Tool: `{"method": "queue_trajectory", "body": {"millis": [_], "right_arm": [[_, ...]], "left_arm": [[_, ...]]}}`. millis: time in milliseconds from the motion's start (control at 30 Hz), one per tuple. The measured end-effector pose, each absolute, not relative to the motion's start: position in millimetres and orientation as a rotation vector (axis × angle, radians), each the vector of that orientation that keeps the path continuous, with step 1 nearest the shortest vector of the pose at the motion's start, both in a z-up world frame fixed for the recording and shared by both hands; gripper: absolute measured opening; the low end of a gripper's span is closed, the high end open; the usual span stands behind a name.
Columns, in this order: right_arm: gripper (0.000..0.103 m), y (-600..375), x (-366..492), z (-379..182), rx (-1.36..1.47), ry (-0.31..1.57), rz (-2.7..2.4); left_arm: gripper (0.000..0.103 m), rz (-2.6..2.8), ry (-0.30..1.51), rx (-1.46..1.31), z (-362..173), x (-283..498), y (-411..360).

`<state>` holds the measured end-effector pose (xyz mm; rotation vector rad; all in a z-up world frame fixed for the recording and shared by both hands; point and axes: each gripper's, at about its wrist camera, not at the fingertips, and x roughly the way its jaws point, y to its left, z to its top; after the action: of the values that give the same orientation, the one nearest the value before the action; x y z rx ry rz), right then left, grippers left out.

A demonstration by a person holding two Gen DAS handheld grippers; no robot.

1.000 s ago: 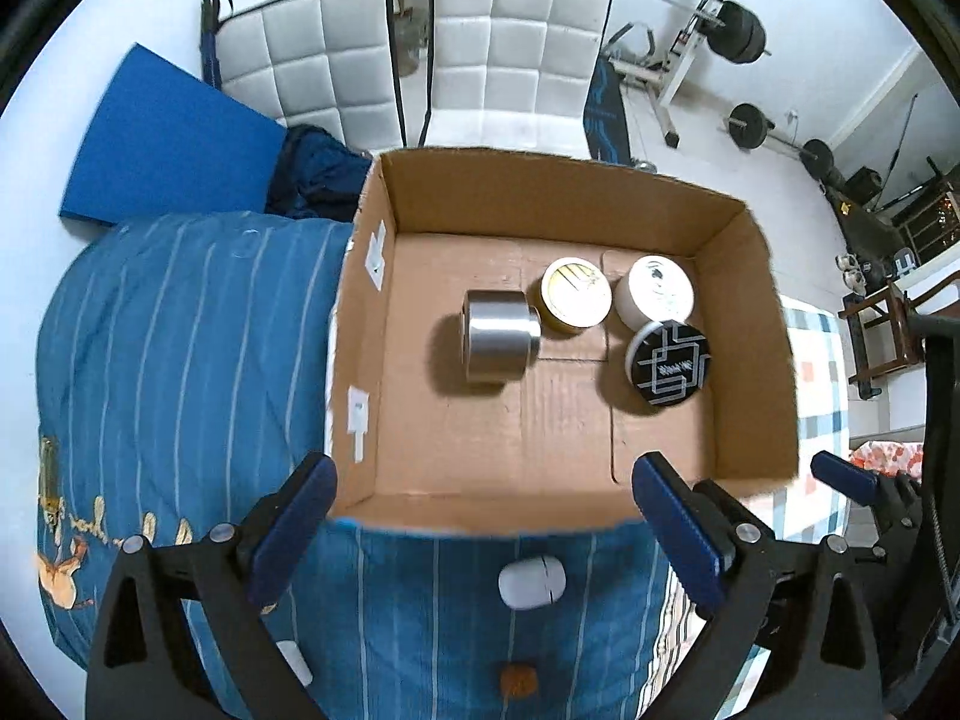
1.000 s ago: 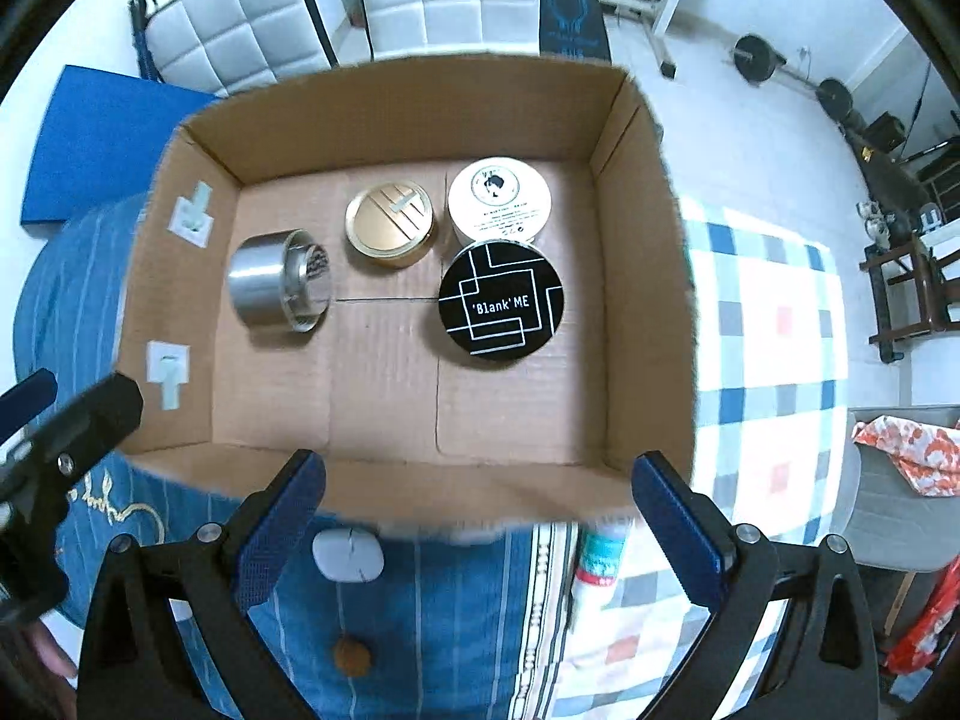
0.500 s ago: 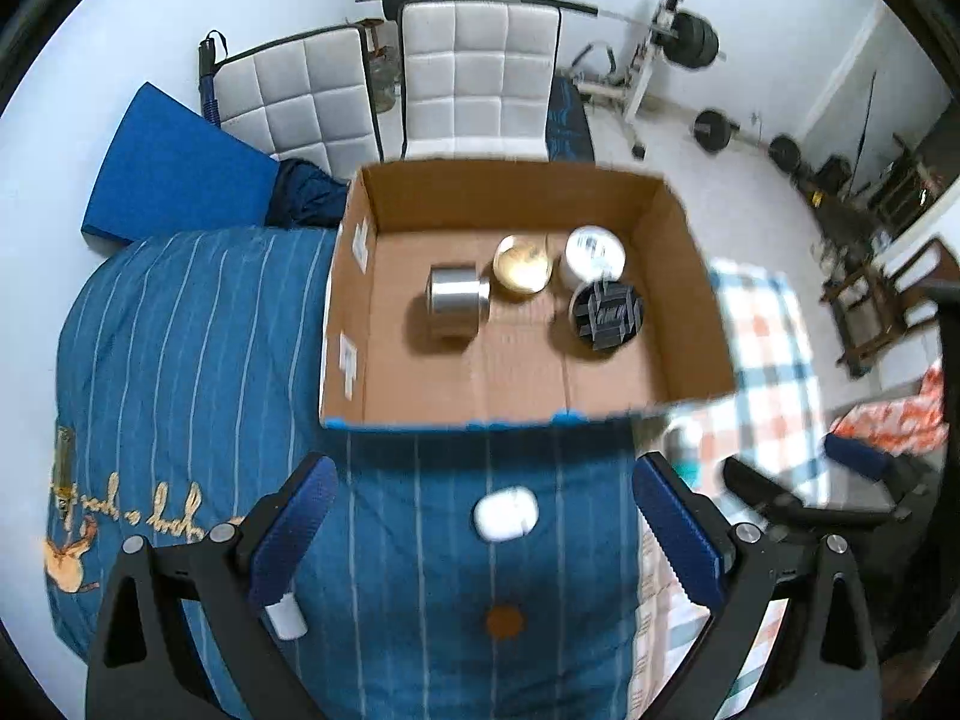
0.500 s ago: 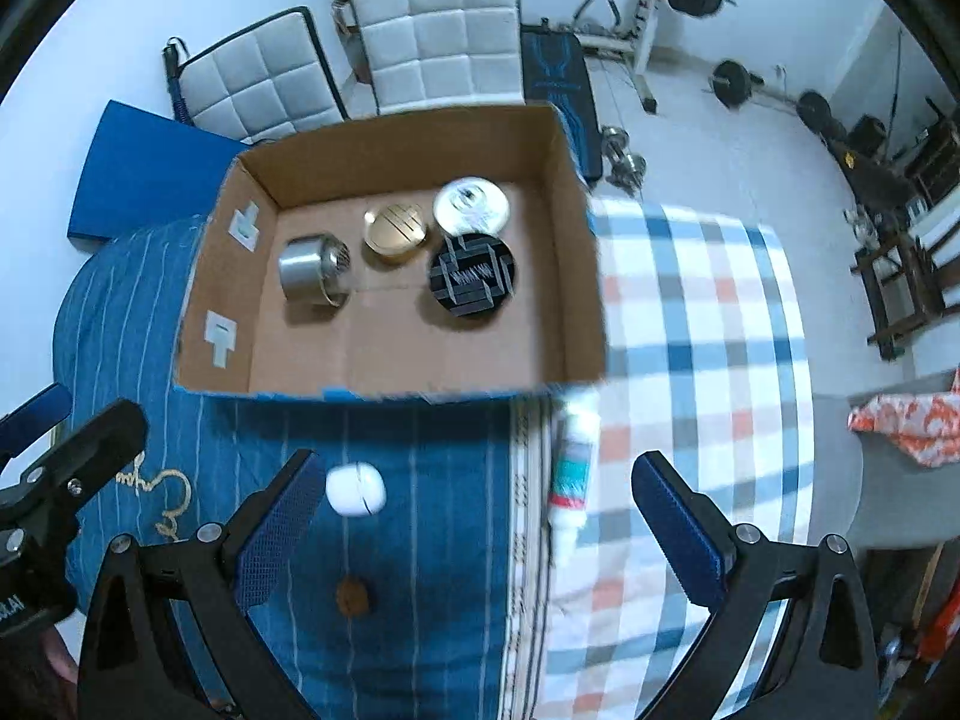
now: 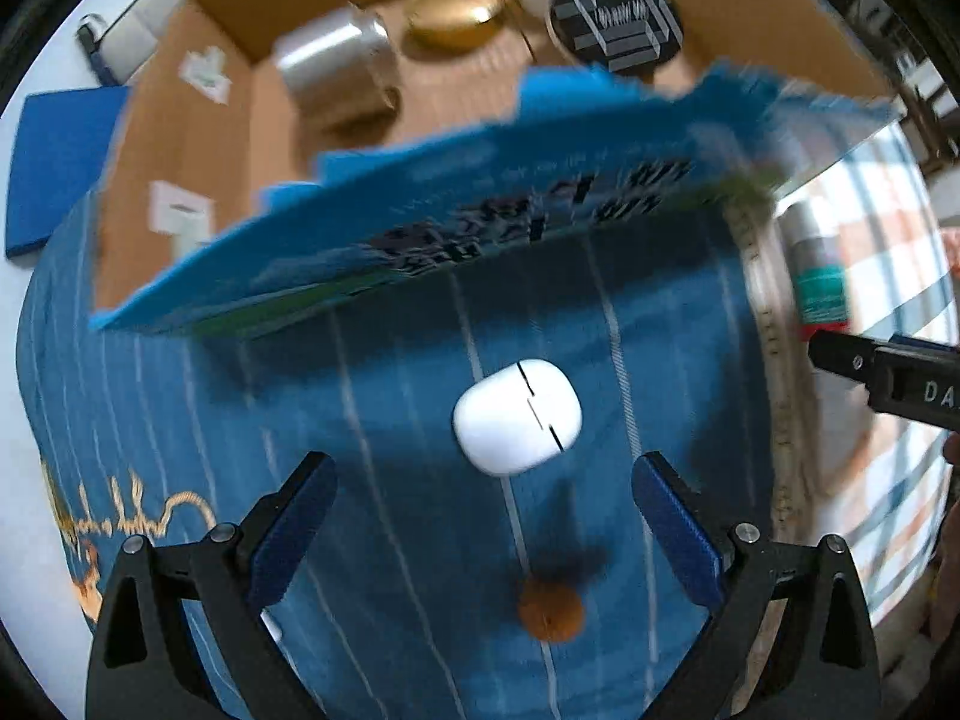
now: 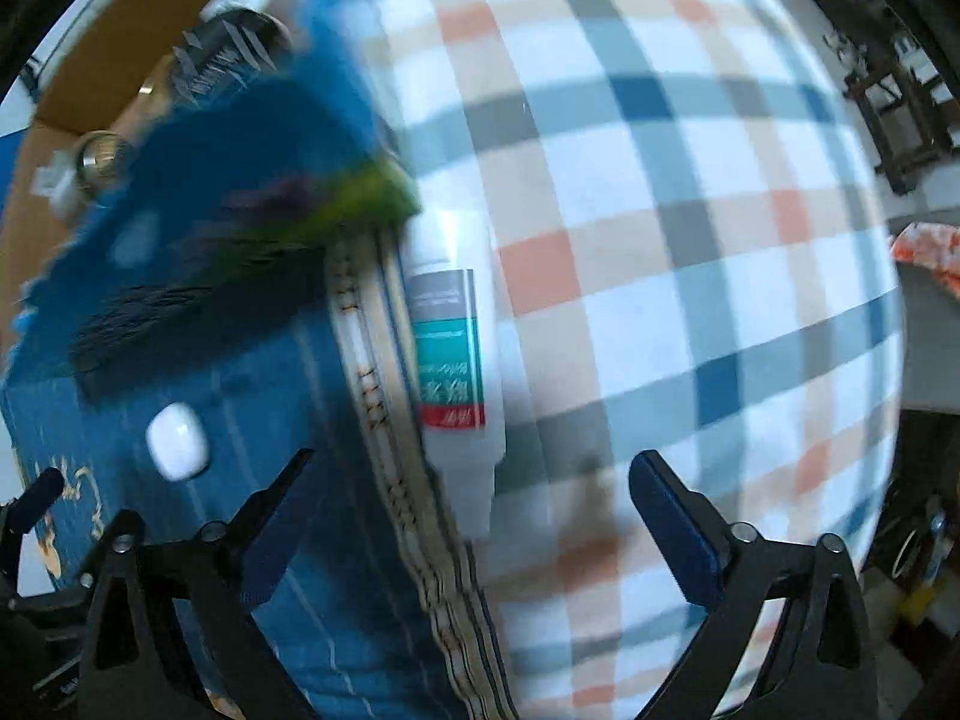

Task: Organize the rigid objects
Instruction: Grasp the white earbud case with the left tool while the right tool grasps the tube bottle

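Now the left gripper (image 5: 483,521), jaws spread and empty, should settle squarely over the white case (image 5: 517,416) on the blue bedspread (image 5: 390,480), while the right gripper (image 6: 471,504), empty and starting to close, centres on the bottle (image 6: 456,372) near the cardboard box (image 5: 180,138).

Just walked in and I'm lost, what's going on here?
A person is sorting small items into a cardboard box on a bed. The left gripper hangs open over a white earbud case; the right gripper, jaws closing, straddles a white bottle without gripping it. Three round tins and a metal cylinder sit inside.
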<state>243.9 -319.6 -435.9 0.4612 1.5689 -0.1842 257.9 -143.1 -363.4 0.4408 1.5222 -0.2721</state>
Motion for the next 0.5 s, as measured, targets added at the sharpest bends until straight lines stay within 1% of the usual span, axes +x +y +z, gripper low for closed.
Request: {"method": "queue_trajectory", "body": {"millis": [33,100,133,167,200,233,267,300,333,367,500], "right_arm": [[0.094,-319.1,245.3,-440.0,0.461,1.572,-0.180],[0.083,-316.0,249.1,-451.0,0.453,1.582,-0.164],[0.079,-315.0,249.9,-453.7,0.448,1.587,-0.162],[0.071,-313.0,250.7,-457.5,0.437,1.595,-0.158],[0.071,-311.1,250.6,-457.4,0.416,1.588,-0.164],[0.069,-309.4,250.0,-456.2,0.401,1.578,-0.160],[0.057,-307.9,248.8,-455.4,0.369,1.583,-0.174],[0.045,-306.7,247.4,-454.6,0.339,1.588,-0.188],[0.039,-305.5,246.0,-453.7,0.331,1.590,-0.181],[0.036,-303.4,243.2,-452.9,0.318,1.597,-0.170],[0.035,-288.7,224.9,-453.6,0.246,1.646,-0.114]], "left_arm": [[0.099,-0.284,1.537,0.453,-373.3,260.2,-146.6],[0.097,-0.293,1.558,0.487,-389.0,263.3,-151.7],[0.095,-0.297,1.573,0.505,-397.9,264.8,-154.4],[0.093,-0.305,1.591,0.517,-406.2,265.7,-156.7],[0.080,-0.306,1.604,0.522,-411.0,266.2,-157.9],[0.060,-0.308,1.617,0.517,-416.0,265.8,-158.8],[0.056,-0.311,1.616,0.502,-415.9,265.4,-159.3],[0.056,-0.307,1.619,0.496,-416.1,265.1,-159.7],[0.056,-0.299,1.627,0.488,-416.2,264.4,-160.1],[0.055,-0.286,1.643,0.456,-416.0,264.3,-158.4],[0.055,-0.228,1.741,0.258,-414.9,261.5,-141.3]]}}
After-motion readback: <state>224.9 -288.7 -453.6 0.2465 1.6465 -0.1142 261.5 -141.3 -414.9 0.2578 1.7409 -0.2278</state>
